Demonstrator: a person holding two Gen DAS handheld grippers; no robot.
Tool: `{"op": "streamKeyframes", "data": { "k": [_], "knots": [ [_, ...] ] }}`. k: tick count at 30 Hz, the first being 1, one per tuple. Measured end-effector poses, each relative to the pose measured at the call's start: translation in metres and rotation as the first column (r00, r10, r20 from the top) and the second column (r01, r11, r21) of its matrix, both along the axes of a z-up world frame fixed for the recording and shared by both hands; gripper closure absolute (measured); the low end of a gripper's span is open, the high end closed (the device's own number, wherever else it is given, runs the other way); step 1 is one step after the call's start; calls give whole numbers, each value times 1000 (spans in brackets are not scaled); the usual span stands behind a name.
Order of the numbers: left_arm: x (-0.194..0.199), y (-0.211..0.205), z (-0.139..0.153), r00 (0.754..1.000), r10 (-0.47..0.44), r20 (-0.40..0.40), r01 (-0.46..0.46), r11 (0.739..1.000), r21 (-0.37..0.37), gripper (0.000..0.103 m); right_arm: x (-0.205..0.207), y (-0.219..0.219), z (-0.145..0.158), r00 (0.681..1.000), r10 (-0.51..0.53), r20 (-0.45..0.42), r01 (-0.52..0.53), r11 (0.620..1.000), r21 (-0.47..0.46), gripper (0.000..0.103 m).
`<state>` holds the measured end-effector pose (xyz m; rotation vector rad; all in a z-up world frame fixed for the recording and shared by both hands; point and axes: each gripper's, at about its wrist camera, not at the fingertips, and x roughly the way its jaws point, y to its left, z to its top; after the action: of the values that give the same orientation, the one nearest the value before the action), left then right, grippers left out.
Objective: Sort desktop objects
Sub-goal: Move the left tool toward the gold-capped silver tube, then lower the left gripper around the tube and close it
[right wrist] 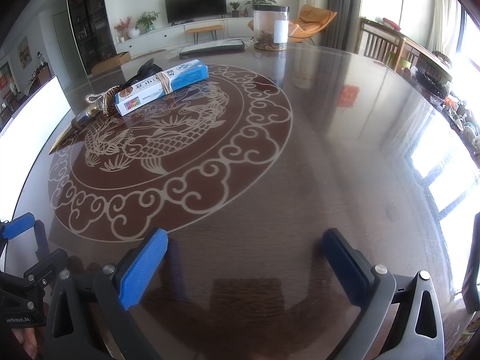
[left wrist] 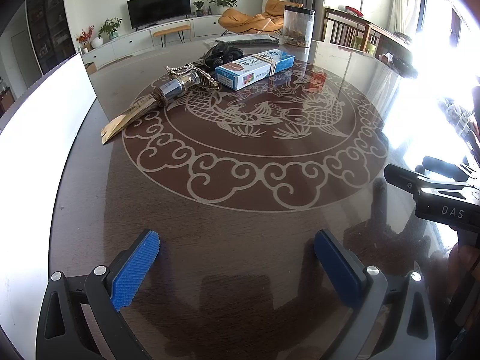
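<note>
A blue and white box [left wrist: 255, 68] [right wrist: 162, 87] bound with a rubber band lies at the far side of the round dark table [left wrist: 240, 240]. Beside it rest a small glass bottle [left wrist: 177, 85] [right wrist: 87, 115], a beaded chain [left wrist: 192, 73] [right wrist: 100, 99], a black bag-like item [left wrist: 220, 55] [right wrist: 144, 70] and a tan card [left wrist: 126, 120]. My left gripper [left wrist: 237, 249] hangs open over the near table edge, nothing between its blue pads. My right gripper [right wrist: 244, 247] is likewise open and empty, far from the objects.
A clear plastic jar [left wrist: 298, 25] [right wrist: 271, 27] and a flat dark package [right wrist: 211, 48] stand at the table's far edge. A white board [left wrist: 39, 114] rises at the left. The right gripper's black body [left wrist: 438, 198] shows at the right of the left wrist view.
</note>
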<state>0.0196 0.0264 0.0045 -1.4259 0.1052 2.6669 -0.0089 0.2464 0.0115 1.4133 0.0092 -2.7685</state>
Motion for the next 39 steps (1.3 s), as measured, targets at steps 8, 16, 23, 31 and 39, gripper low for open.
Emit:
{"op": "streamKeyframes", "data": {
  "k": [8,16,23,31,39],
  "knots": [
    [-32,-26,32,999,29,22,-29,999,-20,0,0,0,0,1000,0,0,0,1000,-2,0],
    [-124,-39,39,995,20,98,2,976,-218,0,0,0,0,1000,0,-1,0,1000,-5,0],
    [-173,-40,23,987,-73,144,100,976,-194,0,-1,-1,0,1000,0,0,0,1000,-2,0],
    [-193,-33,11,983,-130,132,152,973,-175,0,-1,-1,0,1000,0,-1,0,1000,-5,0],
    [-205,-41,3,981,-149,126,155,987,-35,0,-1,-2,0,1000,0,-1,0,1000,-5,0]
  ]
}}
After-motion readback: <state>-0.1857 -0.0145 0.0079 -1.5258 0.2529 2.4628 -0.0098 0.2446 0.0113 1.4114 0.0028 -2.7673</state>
